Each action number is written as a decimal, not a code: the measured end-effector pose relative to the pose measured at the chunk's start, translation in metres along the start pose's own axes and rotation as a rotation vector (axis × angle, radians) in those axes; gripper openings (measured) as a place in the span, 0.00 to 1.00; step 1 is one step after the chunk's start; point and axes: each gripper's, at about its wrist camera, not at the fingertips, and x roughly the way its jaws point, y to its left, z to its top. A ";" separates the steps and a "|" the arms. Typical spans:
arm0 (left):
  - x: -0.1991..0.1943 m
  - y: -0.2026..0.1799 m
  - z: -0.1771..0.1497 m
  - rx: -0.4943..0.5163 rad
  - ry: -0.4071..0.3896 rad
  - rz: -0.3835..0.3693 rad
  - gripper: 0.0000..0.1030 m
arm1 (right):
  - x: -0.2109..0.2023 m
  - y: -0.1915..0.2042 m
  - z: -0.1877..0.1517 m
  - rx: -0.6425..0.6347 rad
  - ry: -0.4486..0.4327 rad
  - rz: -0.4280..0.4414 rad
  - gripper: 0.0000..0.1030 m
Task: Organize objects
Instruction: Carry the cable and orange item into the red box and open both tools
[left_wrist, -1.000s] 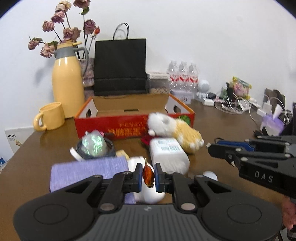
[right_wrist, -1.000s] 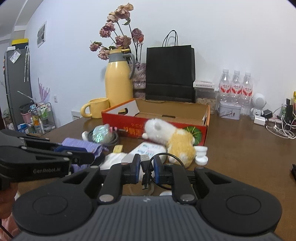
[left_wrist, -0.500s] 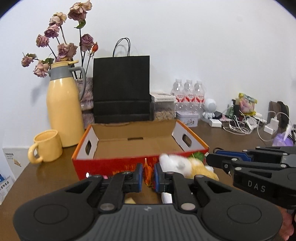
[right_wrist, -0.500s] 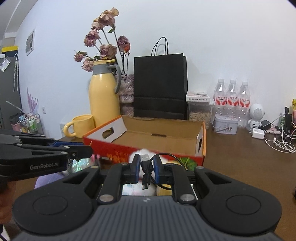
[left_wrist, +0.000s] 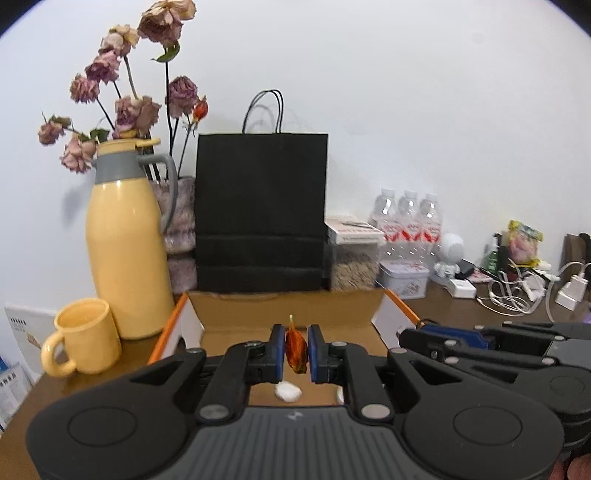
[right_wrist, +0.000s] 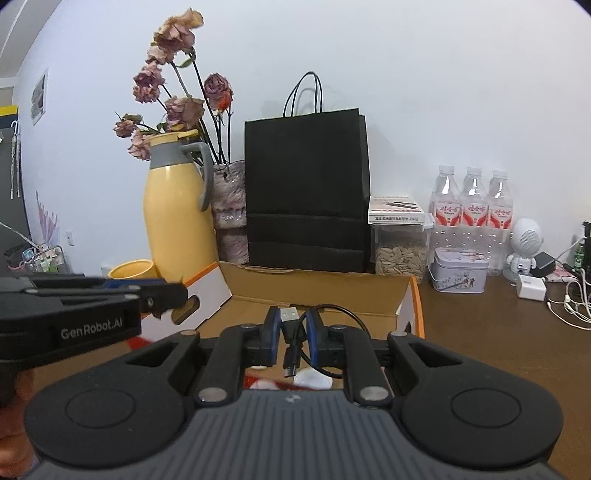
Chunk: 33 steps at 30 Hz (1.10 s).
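Observation:
My left gripper (left_wrist: 296, 350) is shut on a small orange-red wrapped candy (left_wrist: 296, 350) and holds it above the open cardboard box (left_wrist: 288, 325). My right gripper (right_wrist: 292, 334) is shut on a black USB cable (right_wrist: 291, 343) and holds it over the same box (right_wrist: 317, 291). The right gripper also shows at the right of the left wrist view (left_wrist: 480, 343), and the left gripper at the left of the right wrist view (right_wrist: 92, 306). The objects on the table below are mostly hidden by the gripper bodies.
Behind the box stand a yellow thermos (left_wrist: 125, 251) with dried roses, a yellow mug (left_wrist: 81, 336), a black paper bag (left_wrist: 262, 214), a seed jar (left_wrist: 352, 266), water bottles (left_wrist: 406, 221) and a tin (left_wrist: 404, 282). Chargers and cables (left_wrist: 517, 291) lie at the right.
Both grippers have risen and moved forward from the pile of objects to above the open box, each keeping its hold. The plush toy and cloth have dropped out of view.

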 end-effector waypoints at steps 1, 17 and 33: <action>0.005 0.001 0.002 -0.001 0.002 0.006 0.11 | 0.007 -0.001 0.001 -0.001 0.005 -0.002 0.15; 0.088 0.038 0.018 -0.076 0.079 0.101 0.11 | 0.083 -0.015 0.012 0.008 0.062 -0.024 0.15; 0.113 0.036 0.010 -0.055 0.164 0.157 1.00 | 0.100 -0.012 0.003 -0.033 0.144 -0.066 1.00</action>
